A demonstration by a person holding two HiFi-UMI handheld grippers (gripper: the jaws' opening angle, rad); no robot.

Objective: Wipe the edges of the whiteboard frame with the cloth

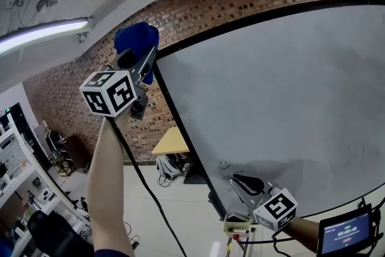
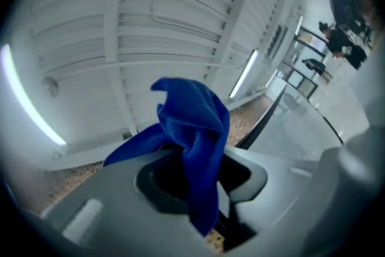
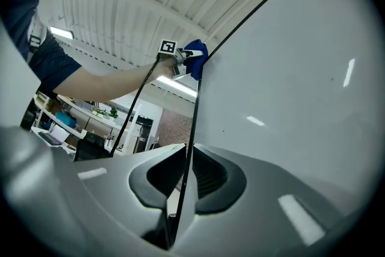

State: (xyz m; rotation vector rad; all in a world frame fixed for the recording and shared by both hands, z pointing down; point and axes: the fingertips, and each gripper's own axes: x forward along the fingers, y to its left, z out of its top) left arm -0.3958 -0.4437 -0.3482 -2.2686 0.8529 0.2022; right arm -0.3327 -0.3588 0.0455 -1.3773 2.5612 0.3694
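Note:
The whiteboard (image 1: 289, 99) has a thin black frame (image 1: 180, 123) and stands against a brick wall. My left gripper (image 1: 139, 60) is raised high by the board's top left corner and is shut on a bunched blue cloth (image 1: 135, 38). In the left gripper view the cloth (image 2: 195, 129) hangs out between the jaws, with the frame (image 2: 264, 120) just to the right. My right gripper (image 1: 240, 180) is low on the left edge. In the right gripper view its jaws (image 3: 180, 183) are shut on the black frame (image 3: 195, 123), and the cloth (image 3: 197, 57) shows far up that edge.
The brick wall (image 1: 72, 105) runs behind the board. A wooden table (image 1: 171, 141) and shelves (image 1: 15, 159) stand further back at the left. A small lit screen (image 1: 352, 232) sits at the lower right. A black cable (image 1: 144, 183) hangs from the left gripper.

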